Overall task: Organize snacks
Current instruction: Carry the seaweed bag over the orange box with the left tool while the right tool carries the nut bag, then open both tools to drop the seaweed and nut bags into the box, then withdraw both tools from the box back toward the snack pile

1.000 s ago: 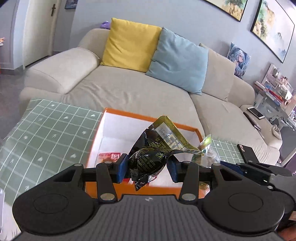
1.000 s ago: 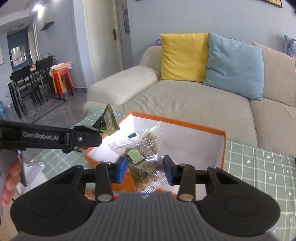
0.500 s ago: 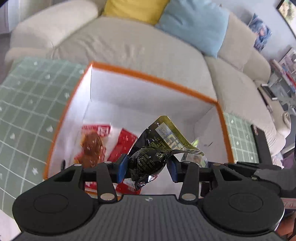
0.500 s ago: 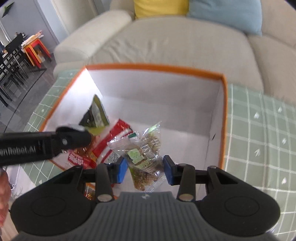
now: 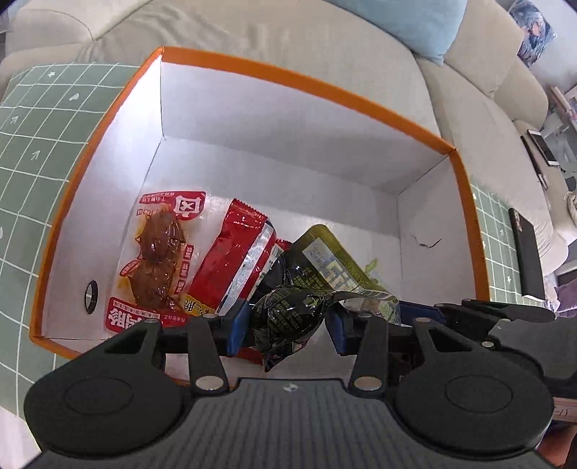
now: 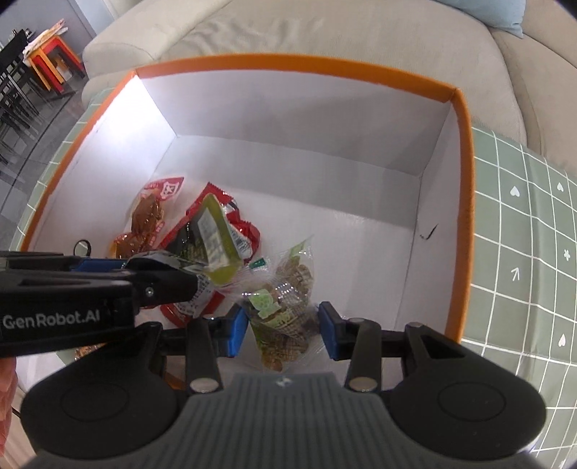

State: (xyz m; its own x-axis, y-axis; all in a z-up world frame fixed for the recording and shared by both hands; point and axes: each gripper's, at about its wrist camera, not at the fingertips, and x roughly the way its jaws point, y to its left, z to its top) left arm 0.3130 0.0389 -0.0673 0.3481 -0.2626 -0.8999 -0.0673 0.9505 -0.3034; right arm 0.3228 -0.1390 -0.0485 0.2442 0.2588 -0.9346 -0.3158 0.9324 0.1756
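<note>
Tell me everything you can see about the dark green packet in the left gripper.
The dark green packet is a crinkled, glossy foil-like pouch with pale print and a yellow-green flap bearing a white label. The left gripper pinches its bulging lower part between blue pads; the flap sticks up and away, tilted. It hangs inside the orange-rimmed box, over the red packets. Whether it touches them cannot be told.

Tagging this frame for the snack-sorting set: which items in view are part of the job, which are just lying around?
Job:
- dark green packet in left gripper
- clear snack bag in right gripper
- orange box
- red packet and brown snack pack inside it

Lying about:
- sofa
- blue cushion
- green tablecloth
- phone
</note>
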